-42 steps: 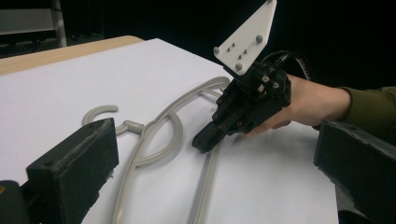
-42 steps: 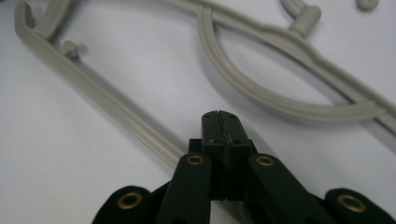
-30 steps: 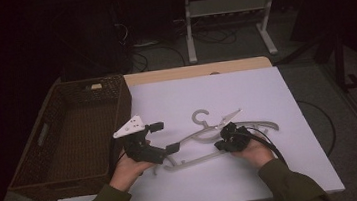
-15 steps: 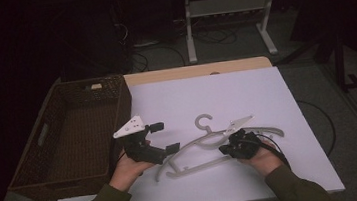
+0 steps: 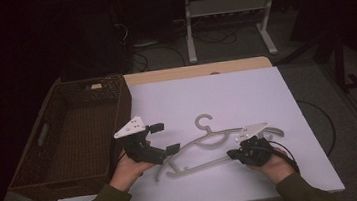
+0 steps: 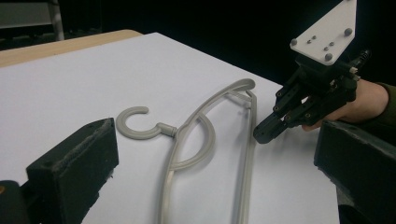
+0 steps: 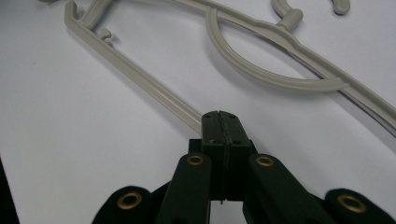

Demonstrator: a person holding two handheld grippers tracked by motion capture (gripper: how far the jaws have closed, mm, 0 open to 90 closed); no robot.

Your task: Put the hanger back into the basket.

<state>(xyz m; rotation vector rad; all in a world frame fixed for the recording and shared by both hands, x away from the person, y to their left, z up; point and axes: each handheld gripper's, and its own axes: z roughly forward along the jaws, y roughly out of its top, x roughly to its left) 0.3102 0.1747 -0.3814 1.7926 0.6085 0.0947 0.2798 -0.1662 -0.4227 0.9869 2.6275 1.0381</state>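
On matte white sheet (image 5: 246, 98): smooth curved grey plastic hanger (image 5: 206, 145).

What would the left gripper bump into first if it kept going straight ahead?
Most likely the grey hanger. It lies flat on the white table, right ahead of the left gripper and its open jaws. Depth is hard to judge, so the jaws might pass just above it.

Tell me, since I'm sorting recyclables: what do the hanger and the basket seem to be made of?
The hanger looks like moulded plastic: uniform pale grey, smooth matte surface, rounded one-piece hook and bars. The basket looks like woven wicker or rattan: dark brown, with a fine plaited texture on its walls; whether natural fibre or synthetic, the pictures leave open.
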